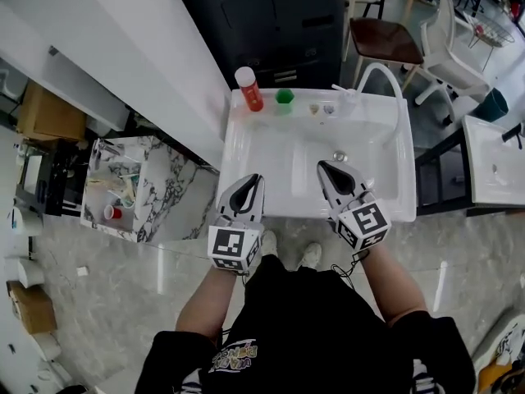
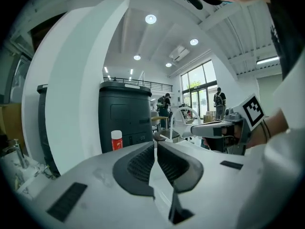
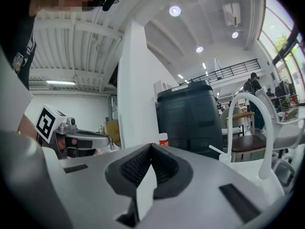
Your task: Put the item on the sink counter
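Observation:
A white sink (image 1: pixel 283 158) stands in front of me, with its counter ledge (image 1: pixel 299 120) along the back. On the ledge are a red bottle with a white cap (image 1: pixel 248 88), a green item (image 1: pixel 284 96) and two small pieces (image 1: pixel 321 109). My left gripper (image 1: pixel 259 179) hovers over the sink's near left part, shut, with nothing between its jaws. My right gripper (image 1: pixel 321 166) is over the basin's middle, also shut and empty. The left gripper view has its own gripper (image 2: pixel 156 142) and the bottle (image 2: pixel 116 140) beyond. The right gripper view has its own gripper (image 3: pixel 151 146) and the bottle (image 3: pixel 163 139).
An arched white faucet (image 1: pixel 387 77) rises at the sink's back right. A dark cabinet (image 1: pixel 275 19) stands behind the sink. A marble side table (image 1: pixel 156 195) with cups is at the left, a brown chair (image 1: pixel 384 39) is at the back and a second white sink (image 1: pixel 492 167) is at the right.

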Available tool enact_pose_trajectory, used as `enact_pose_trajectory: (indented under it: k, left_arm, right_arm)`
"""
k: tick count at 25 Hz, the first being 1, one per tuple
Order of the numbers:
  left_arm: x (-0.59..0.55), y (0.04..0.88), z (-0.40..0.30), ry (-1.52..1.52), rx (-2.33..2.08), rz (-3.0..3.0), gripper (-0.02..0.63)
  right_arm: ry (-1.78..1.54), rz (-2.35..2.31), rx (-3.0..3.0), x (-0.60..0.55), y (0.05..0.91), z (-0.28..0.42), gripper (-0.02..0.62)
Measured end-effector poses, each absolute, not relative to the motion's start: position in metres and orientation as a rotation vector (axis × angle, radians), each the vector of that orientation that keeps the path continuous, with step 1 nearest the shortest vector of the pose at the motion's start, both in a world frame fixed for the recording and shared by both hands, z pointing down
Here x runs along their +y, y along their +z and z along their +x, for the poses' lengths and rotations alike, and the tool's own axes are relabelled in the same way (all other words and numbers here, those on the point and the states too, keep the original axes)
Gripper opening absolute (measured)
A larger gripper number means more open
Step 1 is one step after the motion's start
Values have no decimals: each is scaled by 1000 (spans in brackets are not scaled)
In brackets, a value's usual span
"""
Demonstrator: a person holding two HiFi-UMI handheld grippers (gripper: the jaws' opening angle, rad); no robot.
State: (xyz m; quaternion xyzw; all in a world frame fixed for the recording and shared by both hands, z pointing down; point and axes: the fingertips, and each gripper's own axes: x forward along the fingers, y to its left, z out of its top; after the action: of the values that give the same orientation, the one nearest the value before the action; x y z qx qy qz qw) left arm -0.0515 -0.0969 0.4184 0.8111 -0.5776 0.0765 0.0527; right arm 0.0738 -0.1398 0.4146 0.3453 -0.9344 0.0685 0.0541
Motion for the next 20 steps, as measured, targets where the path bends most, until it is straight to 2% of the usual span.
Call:
enact_pose_trajectory:
  k: [9, 20]
  left_arm:
    - [-56, 424, -74, 271, -1692, 2473, 26]
    - [-19, 420, -110, 227, -1457, 2644, 26]
  right_arm:
    - [219, 1032, -2843, -106, 420, 30, 54]
    - [244, 1256, -2761, -54, 421, -20, 54]
